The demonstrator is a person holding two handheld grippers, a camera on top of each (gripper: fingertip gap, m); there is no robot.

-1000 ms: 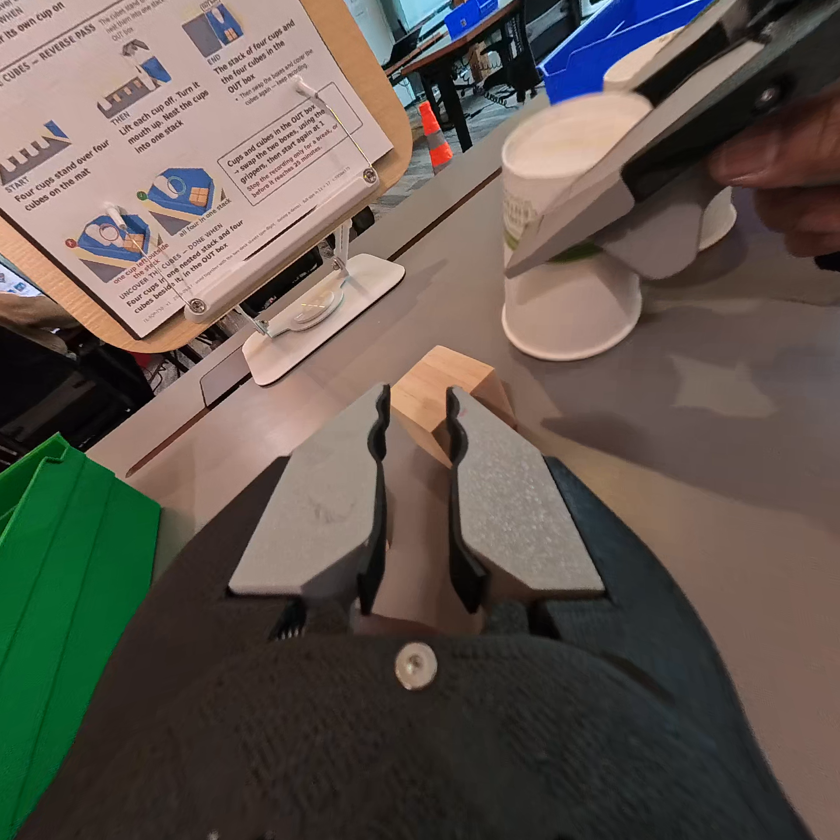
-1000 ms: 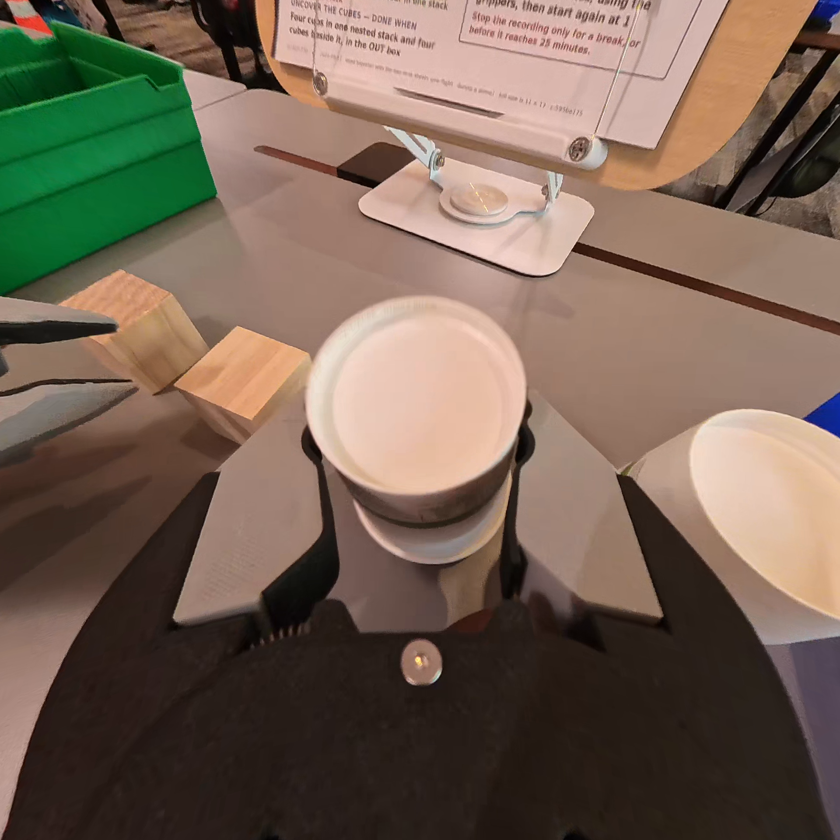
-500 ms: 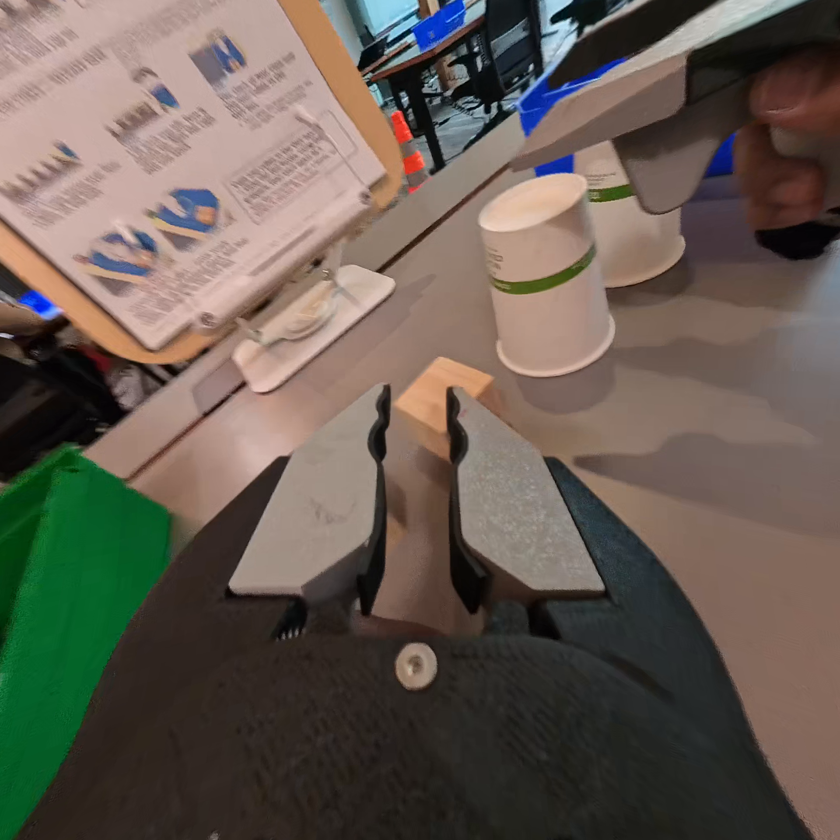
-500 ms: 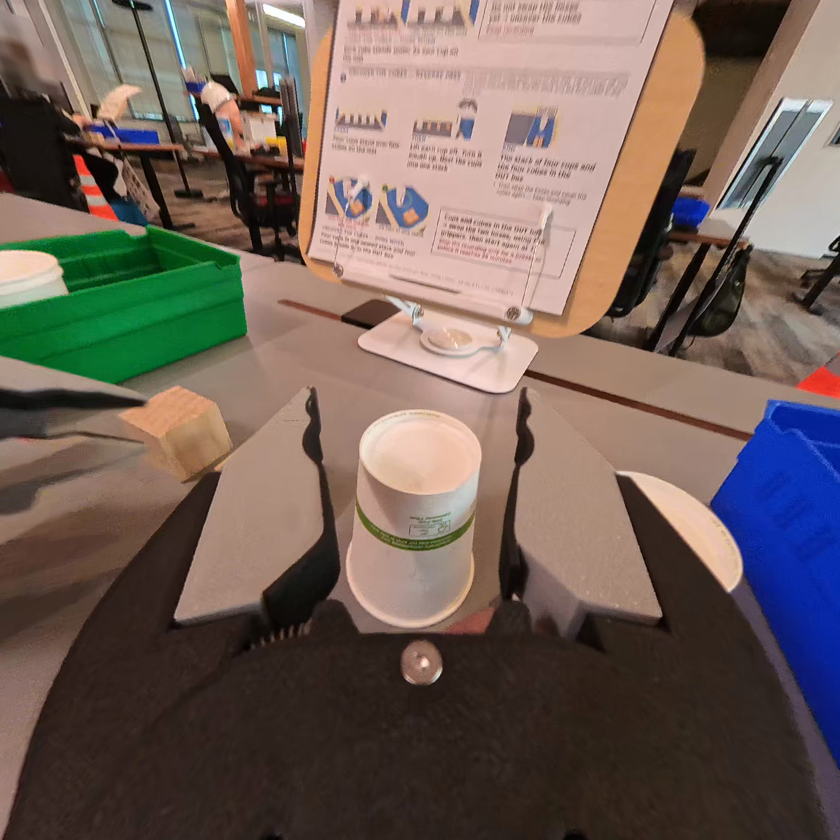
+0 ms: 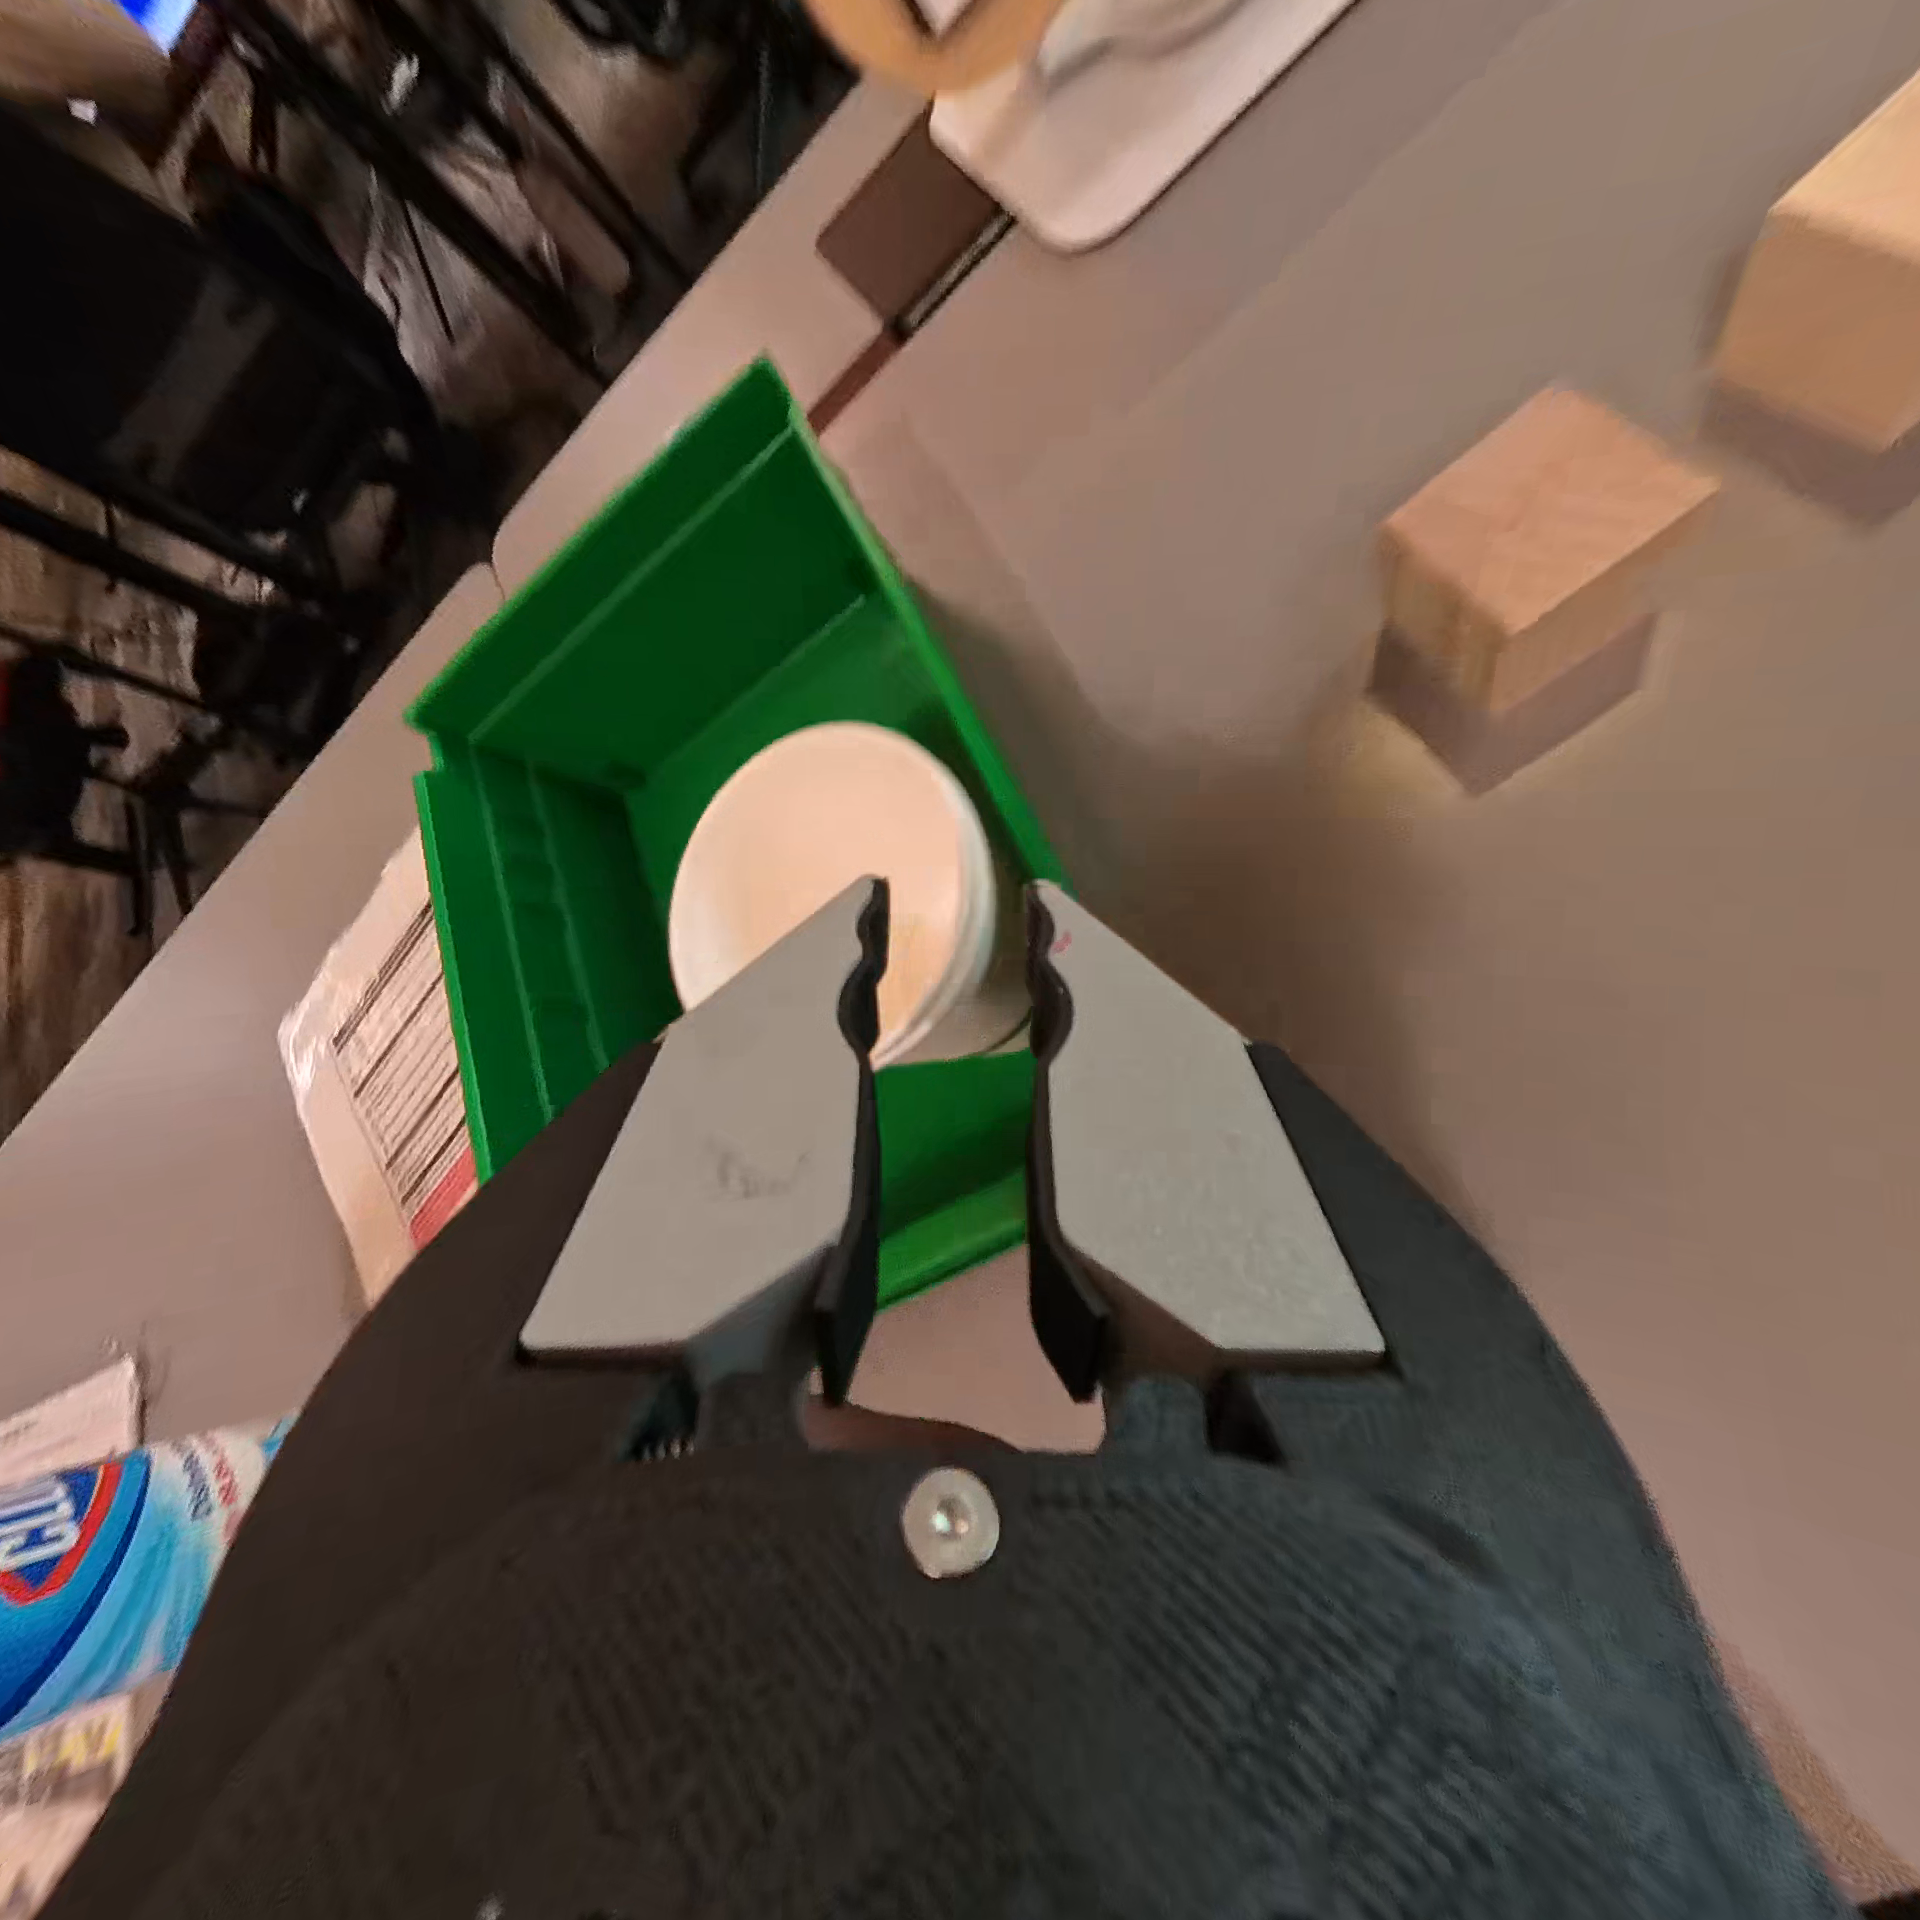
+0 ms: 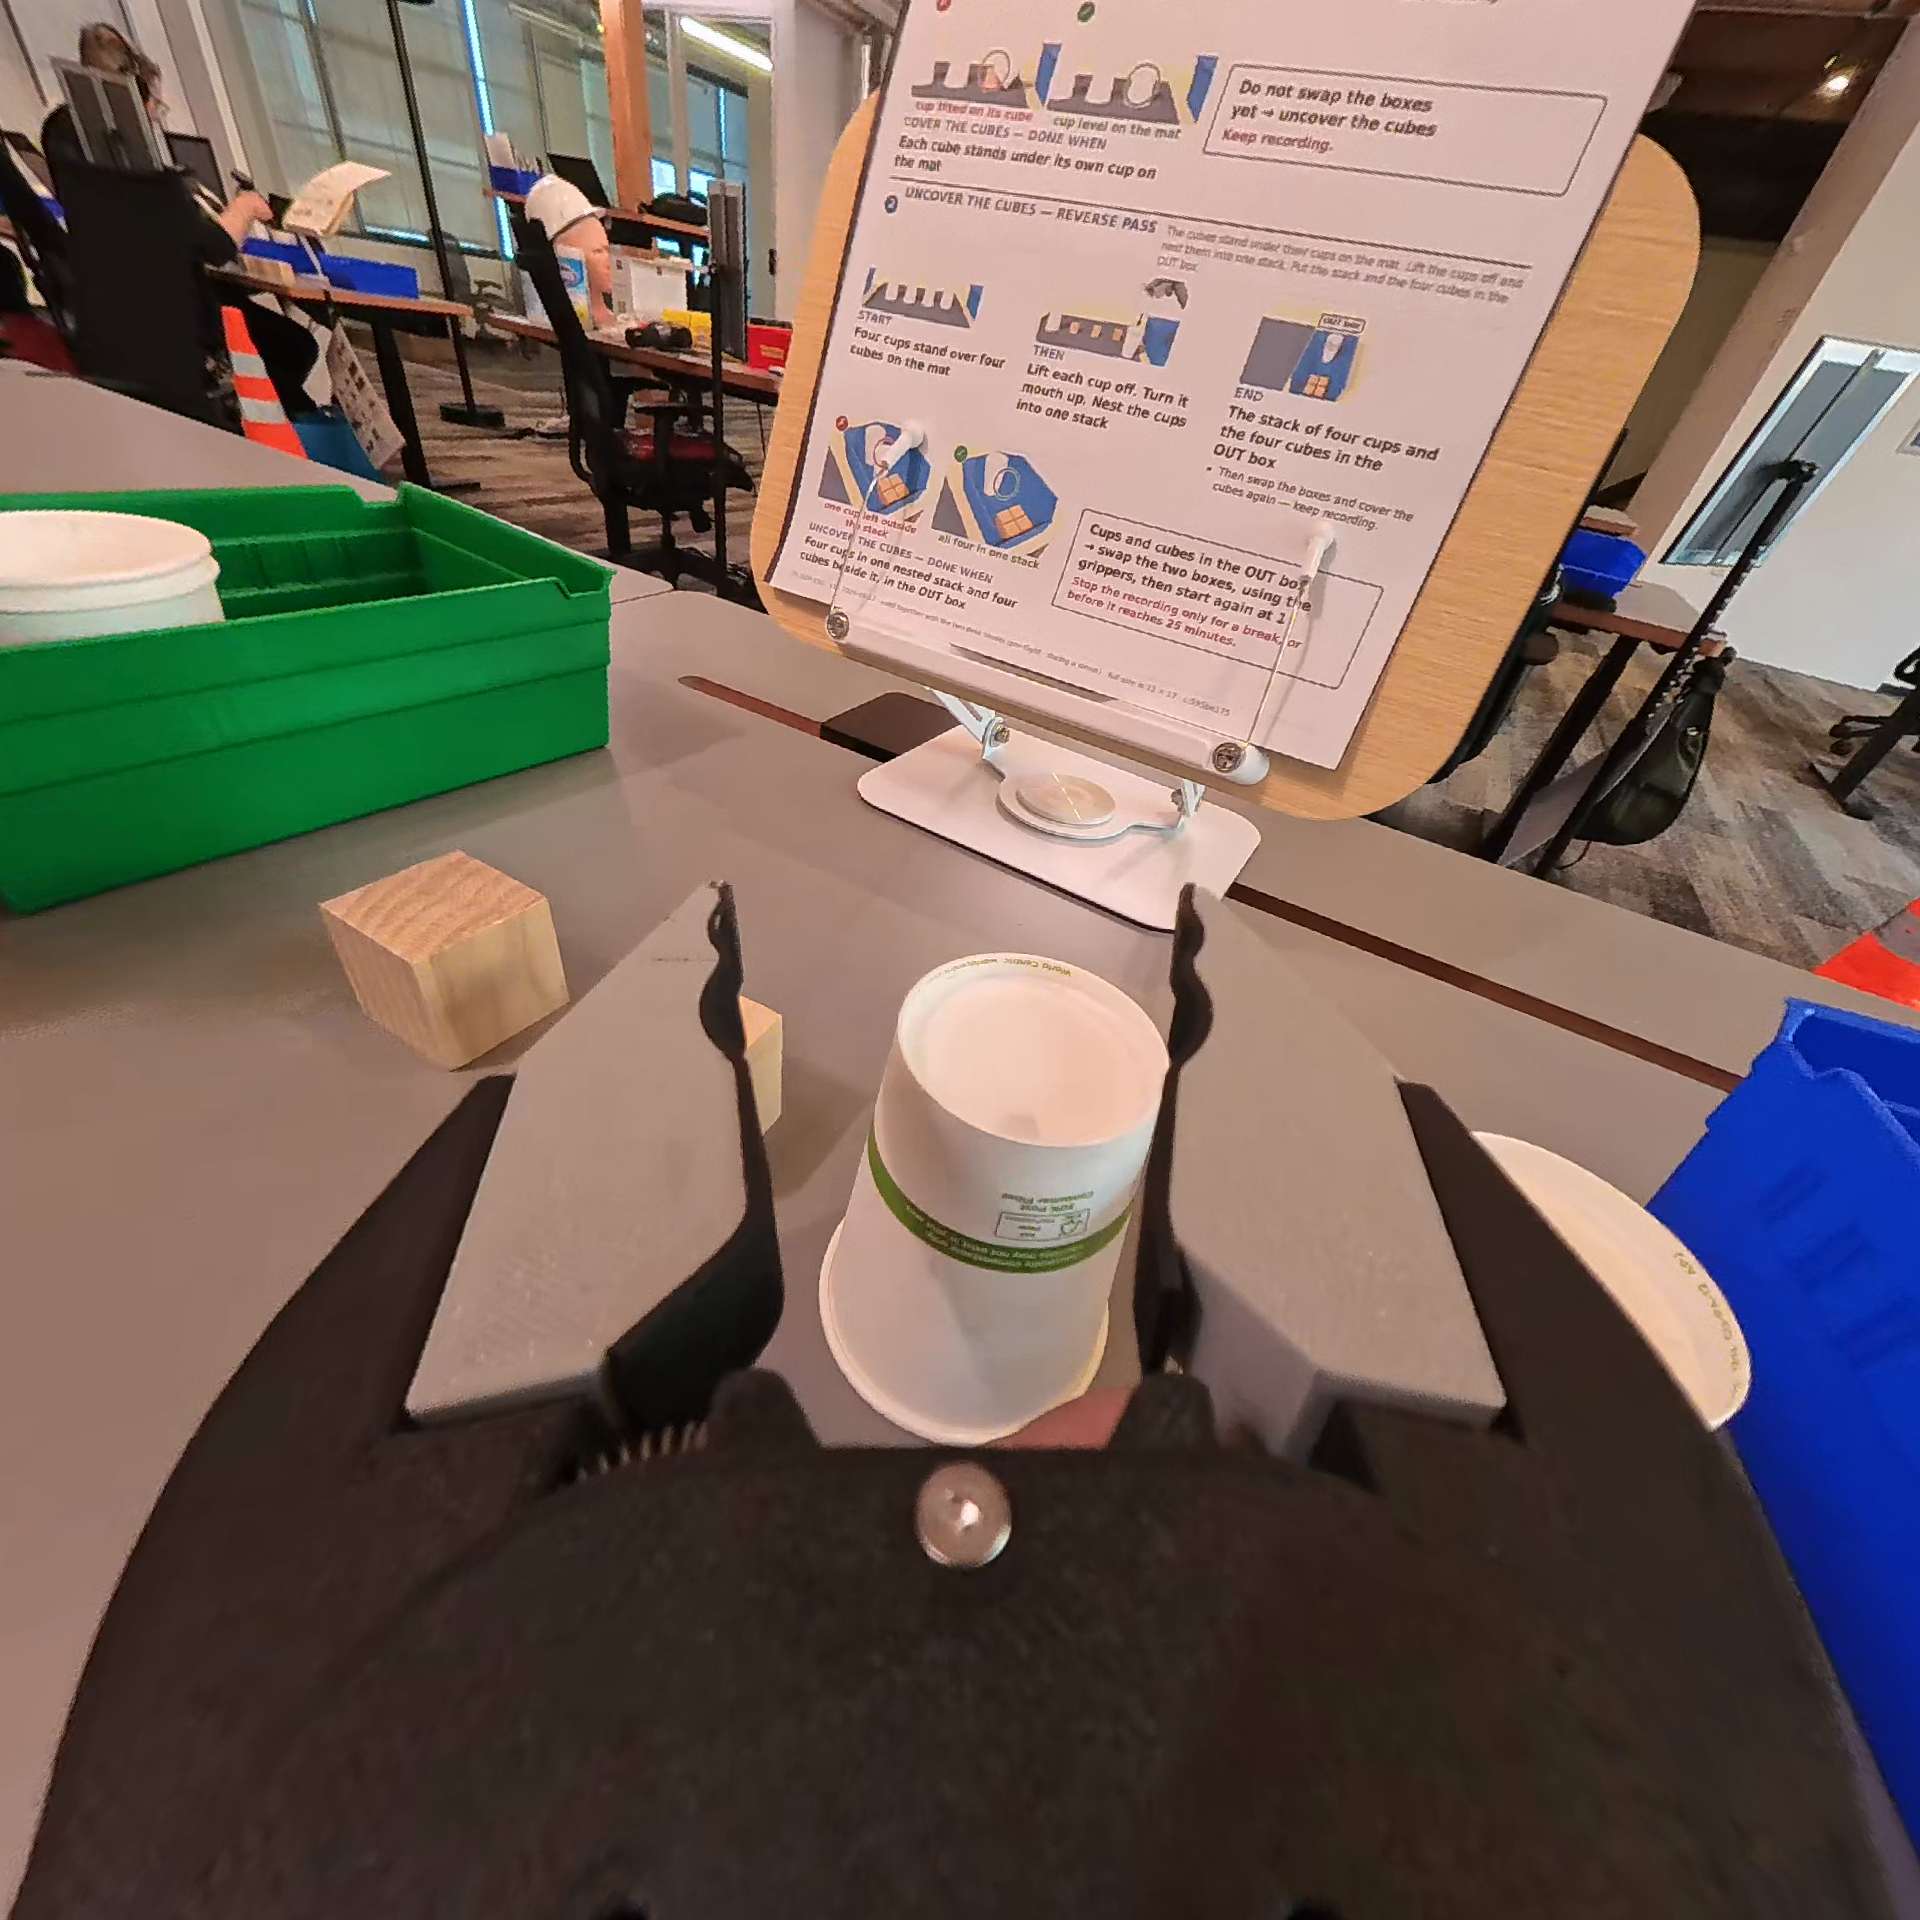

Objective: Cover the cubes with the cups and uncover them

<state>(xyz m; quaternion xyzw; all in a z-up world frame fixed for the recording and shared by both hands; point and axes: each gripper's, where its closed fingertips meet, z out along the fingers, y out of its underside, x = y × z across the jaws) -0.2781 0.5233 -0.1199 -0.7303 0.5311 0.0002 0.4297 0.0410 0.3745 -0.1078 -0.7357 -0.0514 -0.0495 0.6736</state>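
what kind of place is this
Probably an open-plan office or lab used for recording demonstrations: rows of desks with office chairs, an illustrated instruction sheet on a wooden stand, an orange traffic cone.

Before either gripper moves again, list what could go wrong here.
1. The right gripper straddles the upside-down cup off centre, its right side near the cup; moving sideways could tip the cup.
2. A wooden cube sits just beyond the left finger and could get knocked.
3. The left gripper, jaws narrow, hovers over the cup in the green bin; too narrow to take it.
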